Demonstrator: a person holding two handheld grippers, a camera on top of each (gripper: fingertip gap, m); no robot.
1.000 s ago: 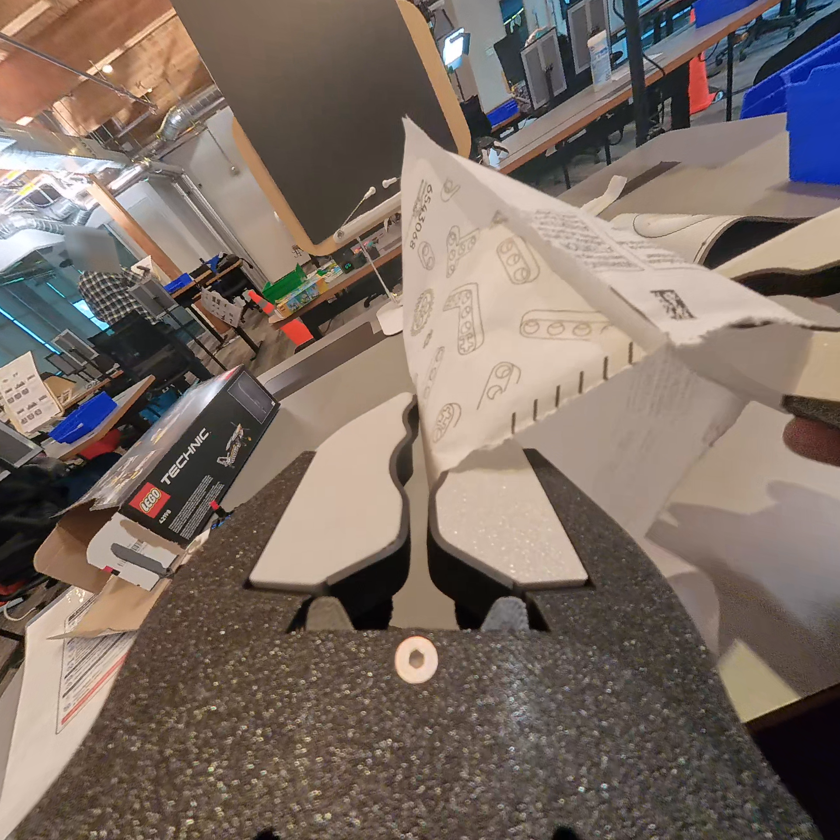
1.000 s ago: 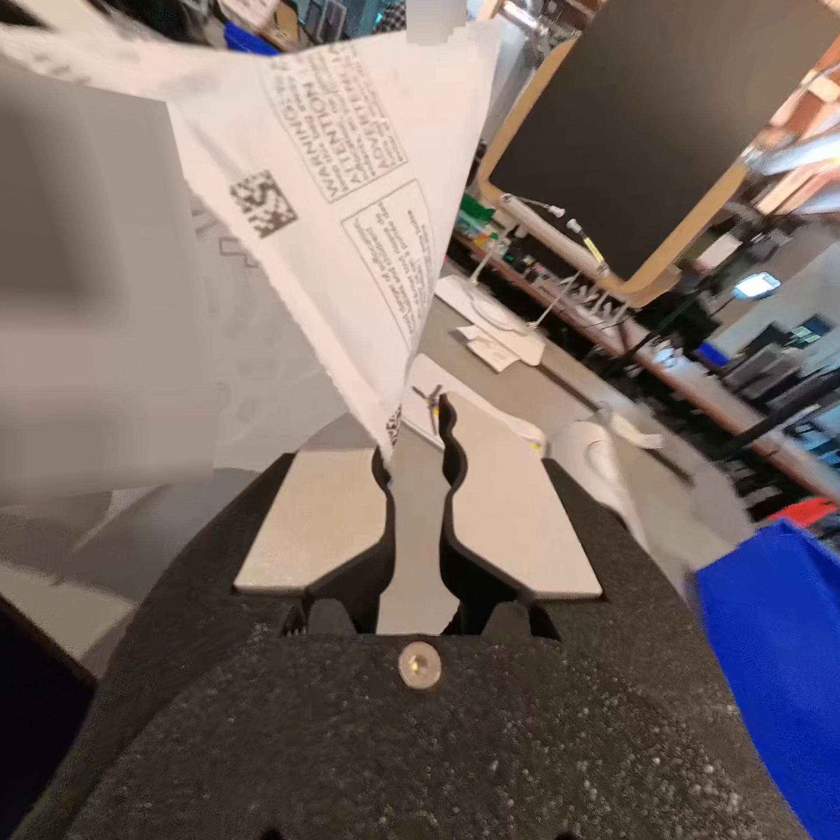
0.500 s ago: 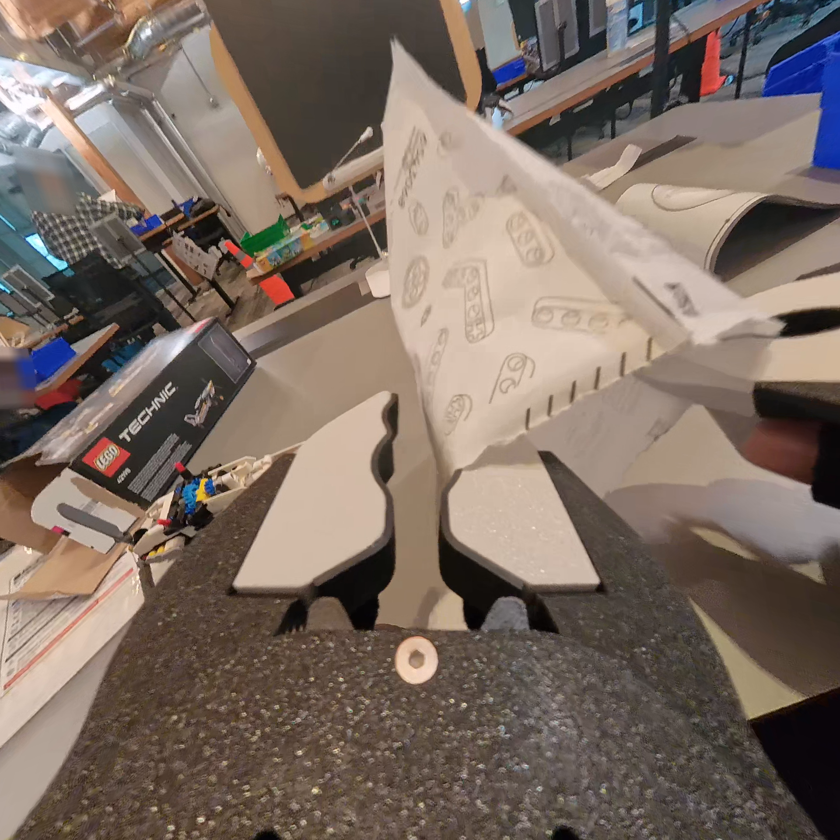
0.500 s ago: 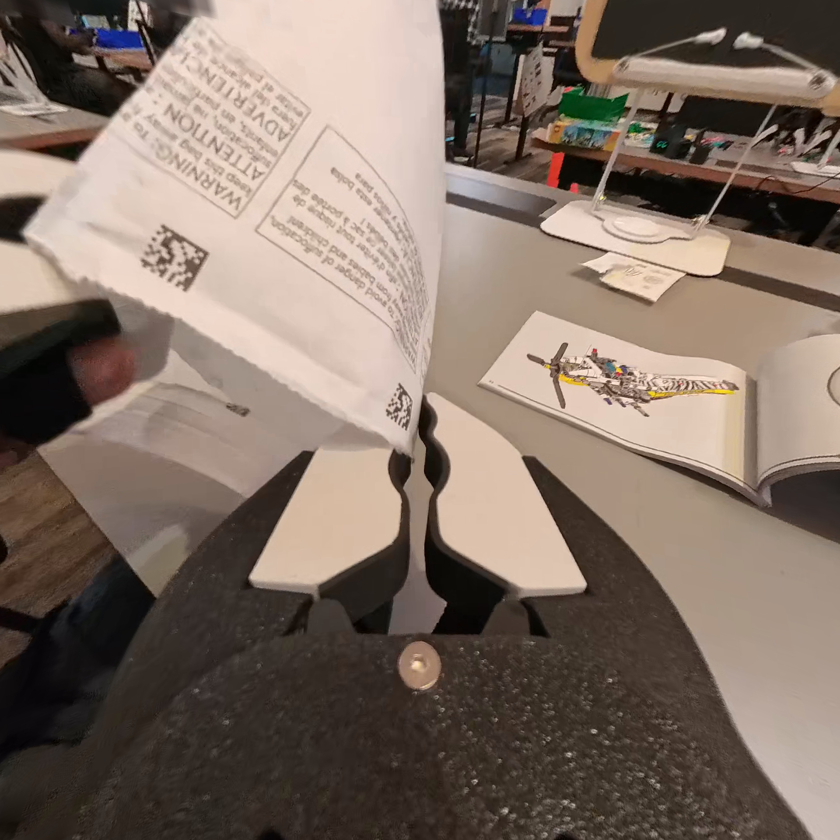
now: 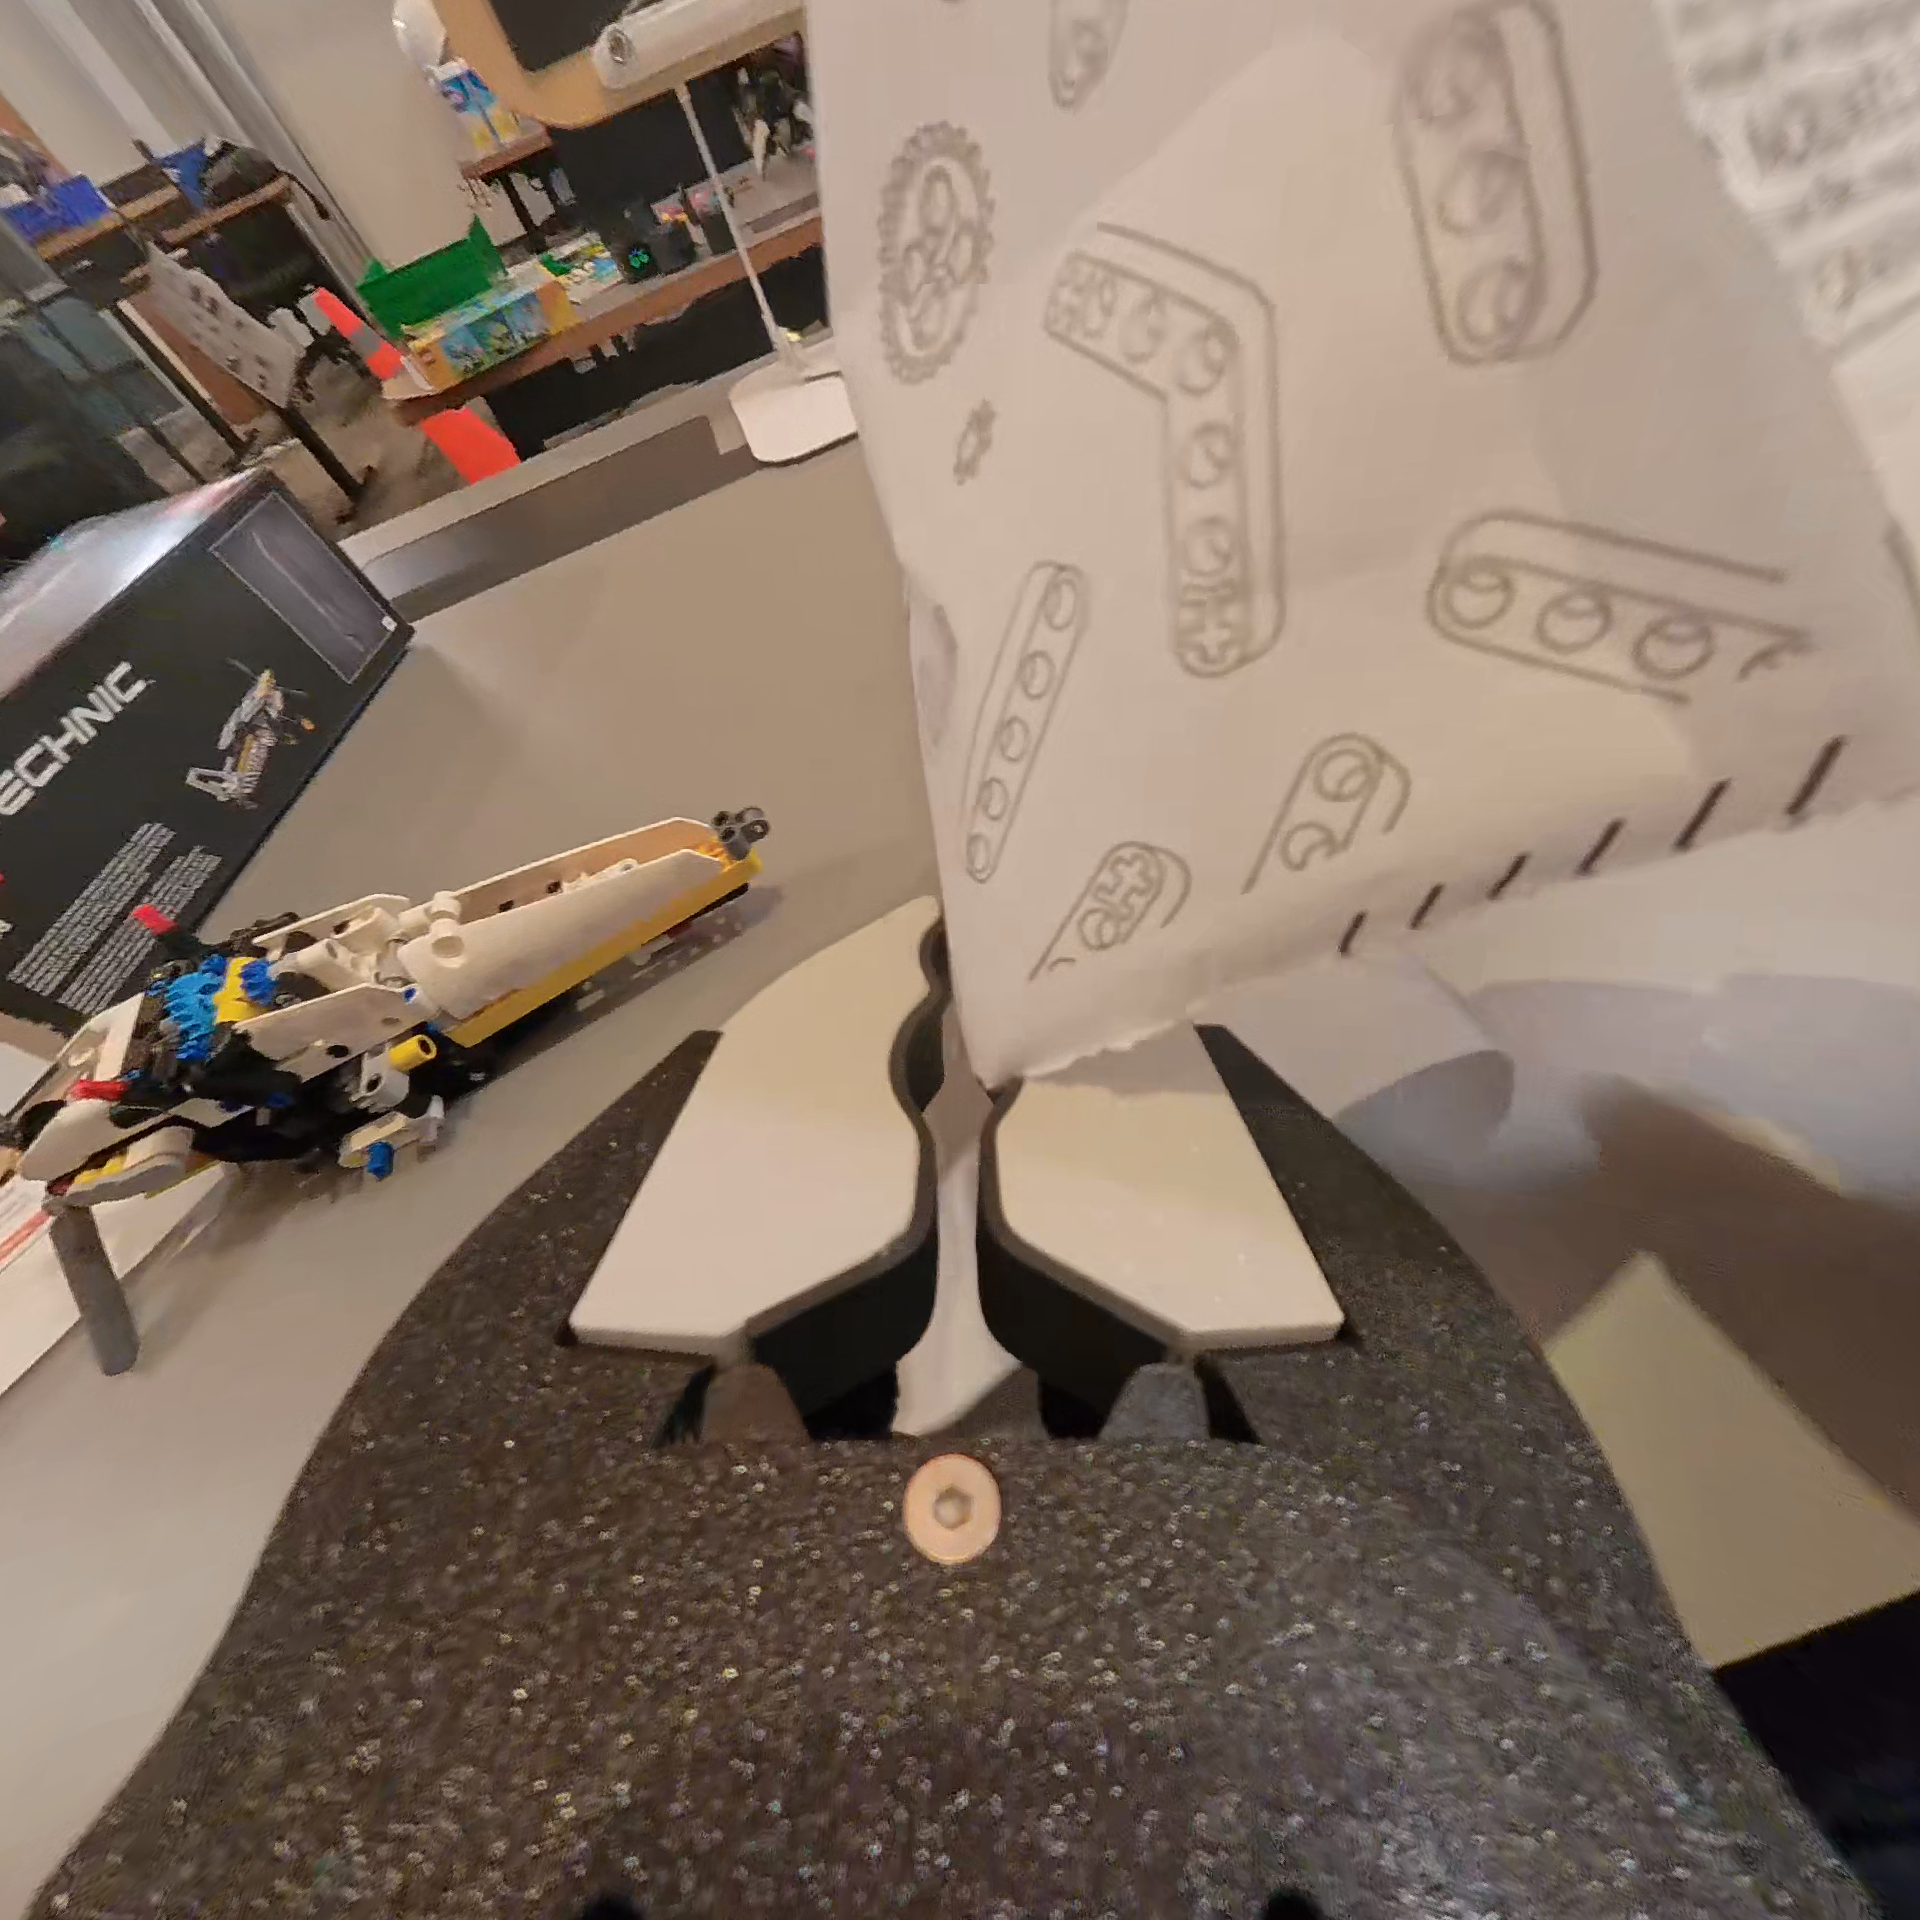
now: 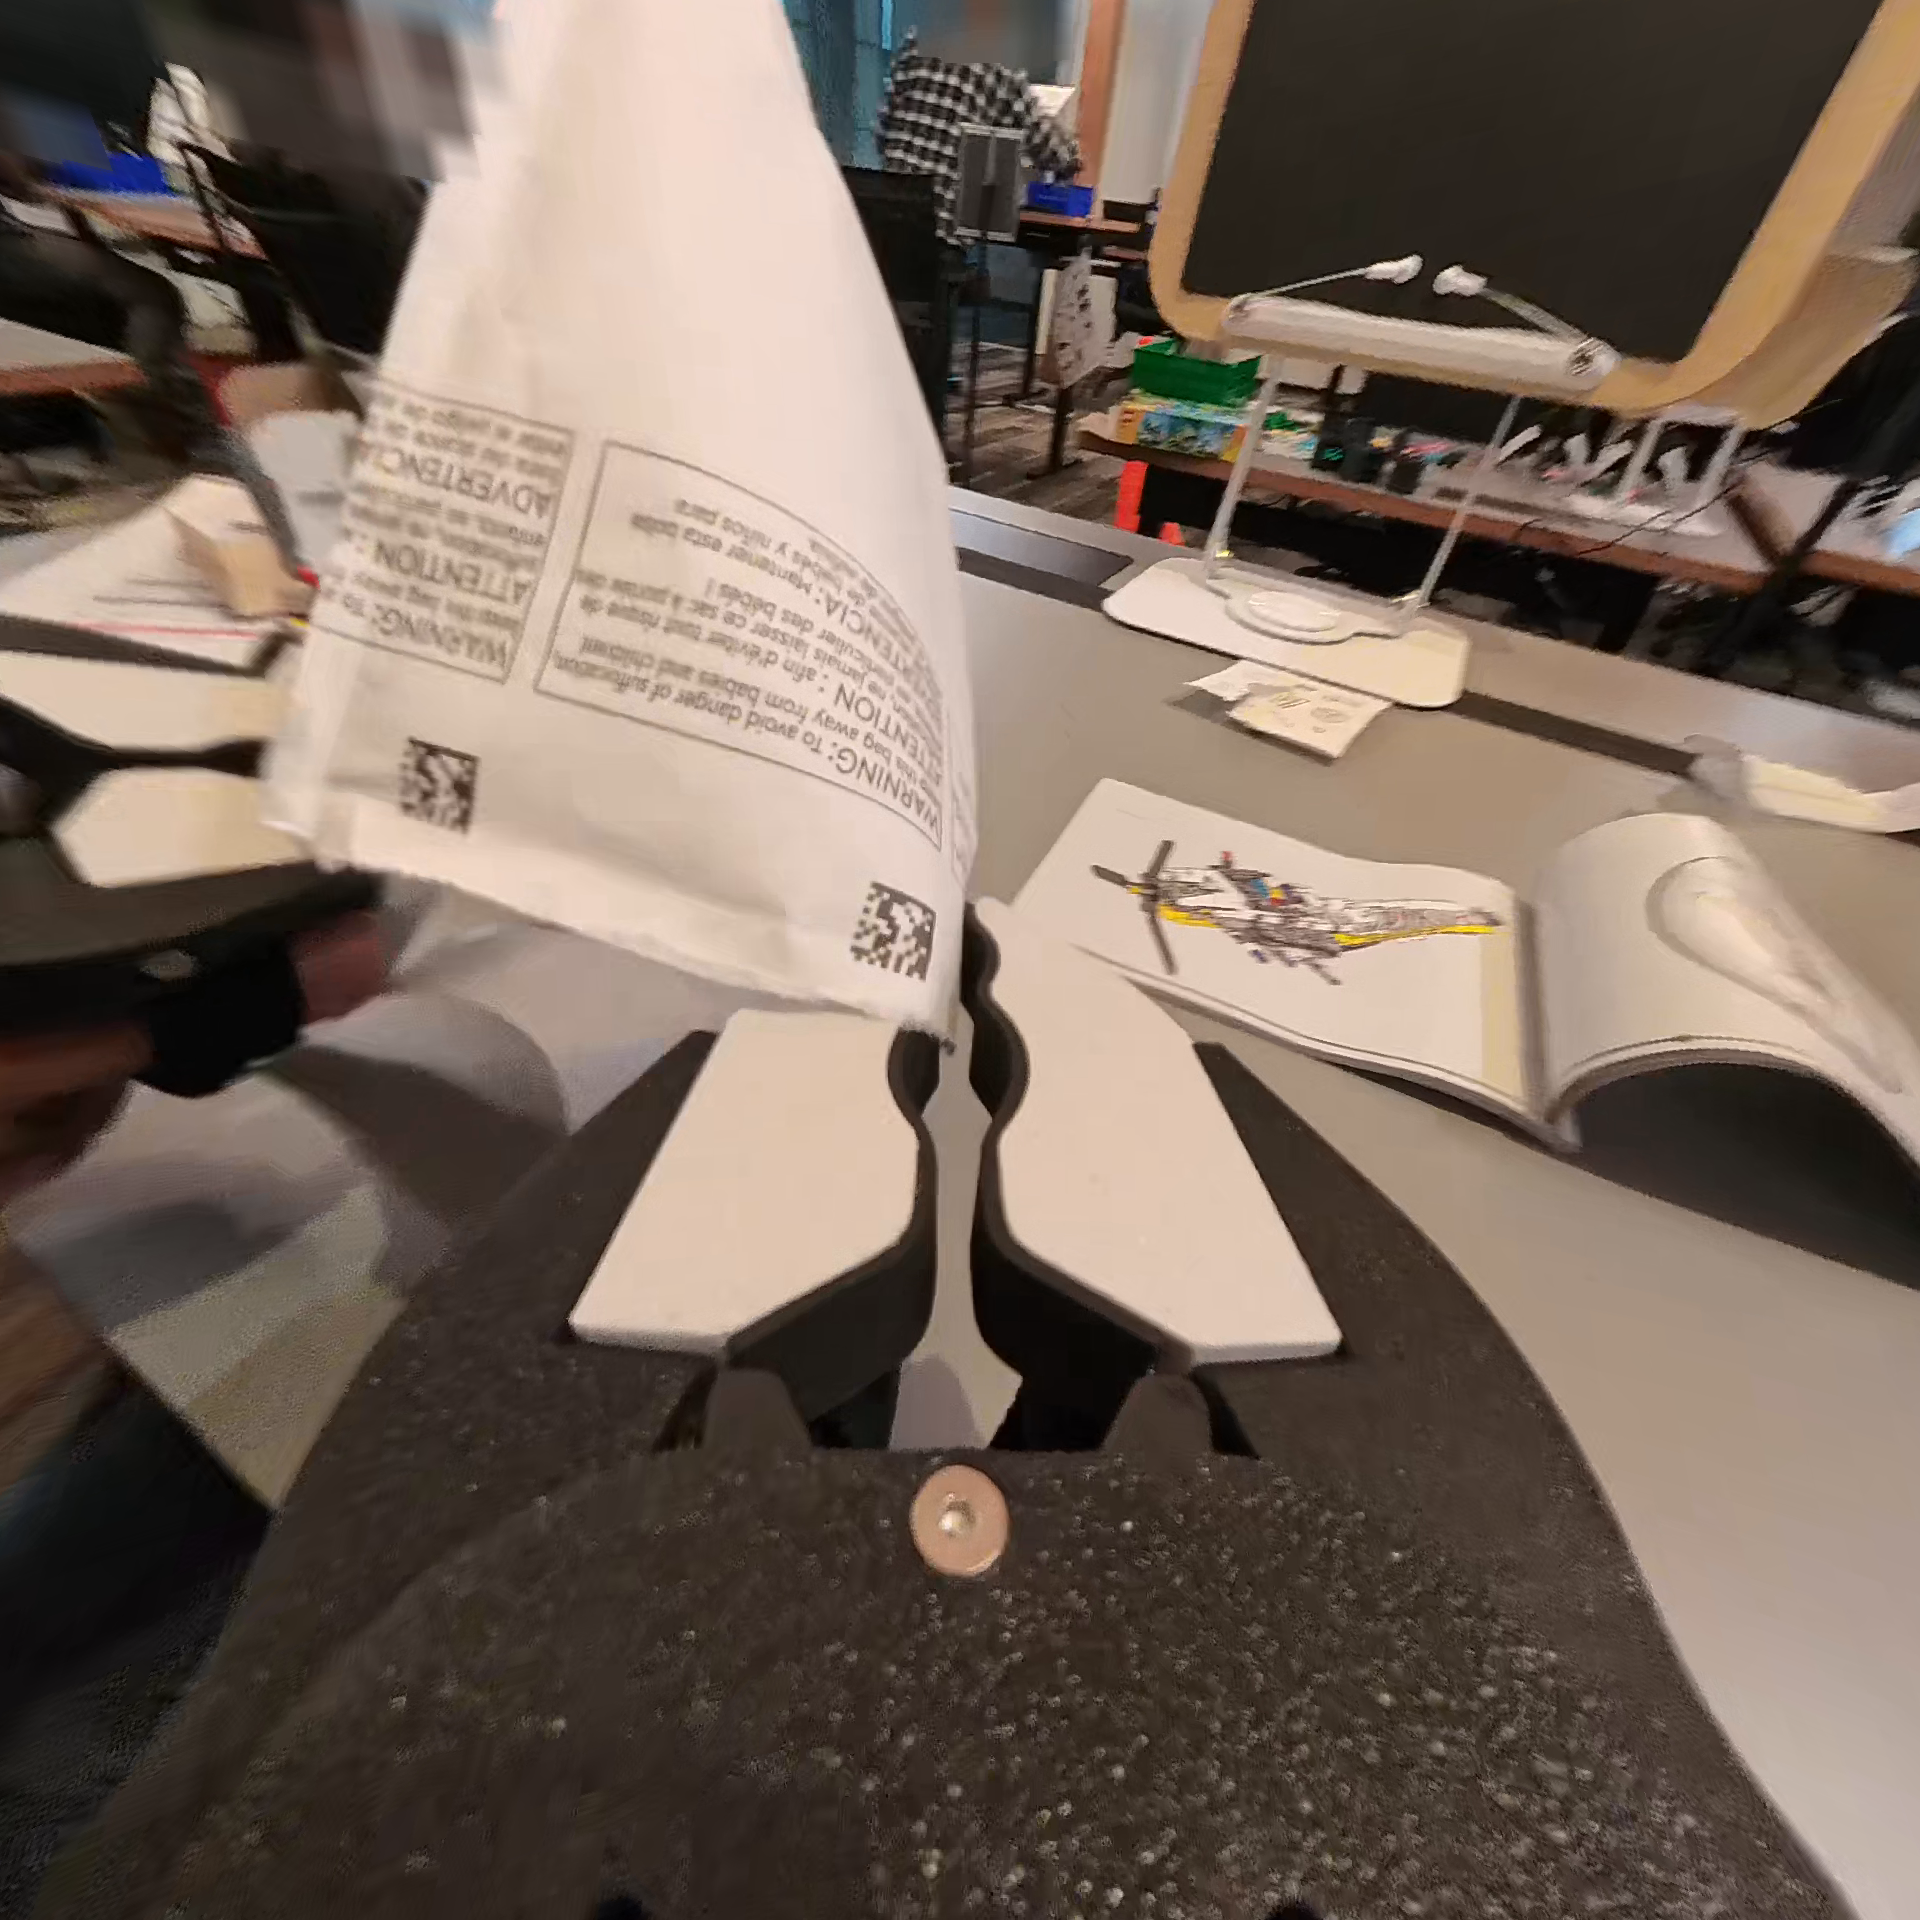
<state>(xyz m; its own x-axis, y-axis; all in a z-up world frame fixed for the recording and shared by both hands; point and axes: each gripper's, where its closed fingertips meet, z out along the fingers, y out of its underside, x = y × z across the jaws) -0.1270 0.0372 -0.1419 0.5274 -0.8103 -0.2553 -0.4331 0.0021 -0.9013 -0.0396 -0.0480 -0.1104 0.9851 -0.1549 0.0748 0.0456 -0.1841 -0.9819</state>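
A white paper bag (image 5: 1299, 520) printed with grey part outlines hangs between my two grippers above the grey table (image 5: 623, 675). My left gripper (image 5: 951, 997) is shut on the bag's lower edge, and paper shows pinched between its fingers. In the right wrist view the bag (image 6: 665, 623) shows its side with boxed text and square codes. My right gripper (image 6: 961, 966) is shut on its bottom corner. The left gripper (image 6: 156, 810) shows at that view's left edge, holding the bag's other end.
A white, yellow and blue brick-built aircraft model (image 5: 395, 987) lies on the table to the left, next to a black product box (image 5: 177, 727). An open instruction booklet (image 6: 1299, 935) lies to the right. A white lamp base (image 6: 1288, 623) stands behind it. There is about 12 centimeters between the tips of the two grippers.
The right gripper shut on the bag's corner. The left gripper opened and then shut on the bag's edge once more. Both views swung down toward the table, and the bag hangs closer.
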